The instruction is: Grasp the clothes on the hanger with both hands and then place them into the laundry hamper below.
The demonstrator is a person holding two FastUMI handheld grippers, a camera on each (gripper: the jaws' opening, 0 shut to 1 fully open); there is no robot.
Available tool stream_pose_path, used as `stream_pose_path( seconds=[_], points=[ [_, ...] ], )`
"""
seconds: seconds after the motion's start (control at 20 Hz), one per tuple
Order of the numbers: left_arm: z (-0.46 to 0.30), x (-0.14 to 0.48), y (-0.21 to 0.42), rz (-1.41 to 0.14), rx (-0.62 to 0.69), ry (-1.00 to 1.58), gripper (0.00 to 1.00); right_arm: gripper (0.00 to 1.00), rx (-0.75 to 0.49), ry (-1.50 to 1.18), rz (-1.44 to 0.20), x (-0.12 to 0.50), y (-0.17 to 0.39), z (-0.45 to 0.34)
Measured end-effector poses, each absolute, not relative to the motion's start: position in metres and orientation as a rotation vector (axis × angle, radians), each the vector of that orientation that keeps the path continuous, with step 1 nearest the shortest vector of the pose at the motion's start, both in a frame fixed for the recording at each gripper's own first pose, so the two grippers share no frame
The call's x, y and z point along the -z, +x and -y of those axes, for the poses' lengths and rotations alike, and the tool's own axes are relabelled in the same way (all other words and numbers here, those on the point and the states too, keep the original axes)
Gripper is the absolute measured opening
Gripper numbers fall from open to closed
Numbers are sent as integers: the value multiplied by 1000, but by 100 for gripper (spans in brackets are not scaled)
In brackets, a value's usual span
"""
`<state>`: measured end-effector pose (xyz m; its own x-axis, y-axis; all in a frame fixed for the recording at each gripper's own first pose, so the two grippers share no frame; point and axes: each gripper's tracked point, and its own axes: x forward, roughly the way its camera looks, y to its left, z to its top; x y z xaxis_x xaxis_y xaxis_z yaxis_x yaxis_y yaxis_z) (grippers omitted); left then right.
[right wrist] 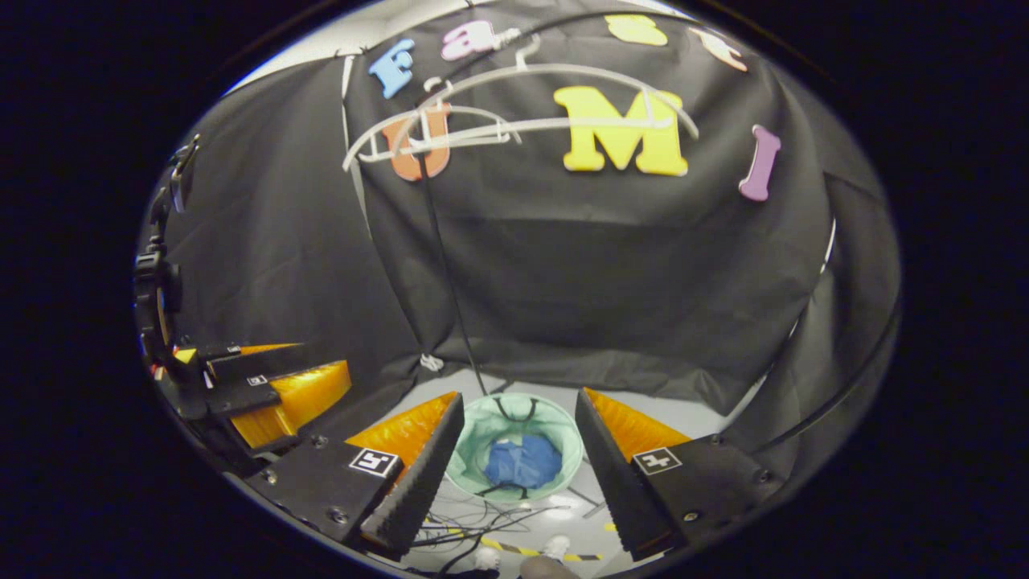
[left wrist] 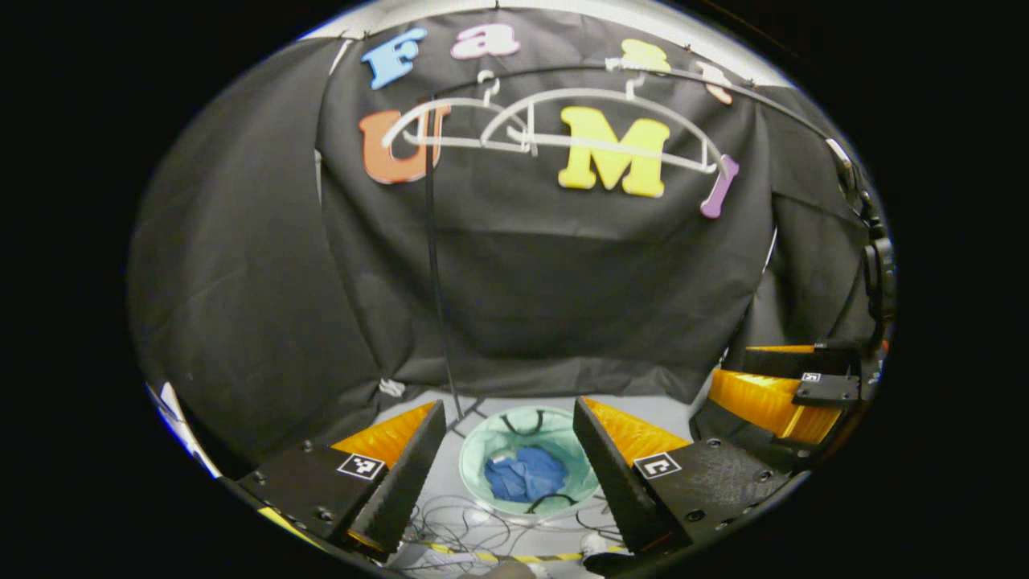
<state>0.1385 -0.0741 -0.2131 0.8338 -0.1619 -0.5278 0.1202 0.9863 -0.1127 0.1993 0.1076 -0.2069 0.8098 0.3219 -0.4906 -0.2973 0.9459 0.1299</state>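
Both tongs stand apart and hold nothing. The blue clothes (left wrist: 526,474) lie in the green hamper (left wrist: 482,450) on the floor, seen below between the fingers of the left tongs (left wrist: 506,482) and of the right tongs (right wrist: 514,490). Two white hangers (left wrist: 563,121) hang bare above.

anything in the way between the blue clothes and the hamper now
Nothing visible does: the crumpled blue garment already lies inside the round pale green mesh hamper on the floor, and both grippers hang open above it.
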Motion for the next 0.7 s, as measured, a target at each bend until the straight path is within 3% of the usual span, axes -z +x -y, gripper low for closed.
stream_pose_path(
  seconds=[0.05,0.25,0.3,0.4,0.7],
  points=[
    [72,189,136,-520,162,-77,100,91,-325,46,-482,186,192,-108],
    [52,112,113,-345,178,-86,97,92,-302,54,-244,93,152,-98],
    [49,95,109,-303,174,-83,92,93,-294,46,-202,76,142,-92],
    [50,85,85,-240,174,-96,92,100,-263,29,-135,52,126,-76],
    [36,46,68,-91,104,-68,95,100,-204,113,-32,4,77,-51]
  ],
)
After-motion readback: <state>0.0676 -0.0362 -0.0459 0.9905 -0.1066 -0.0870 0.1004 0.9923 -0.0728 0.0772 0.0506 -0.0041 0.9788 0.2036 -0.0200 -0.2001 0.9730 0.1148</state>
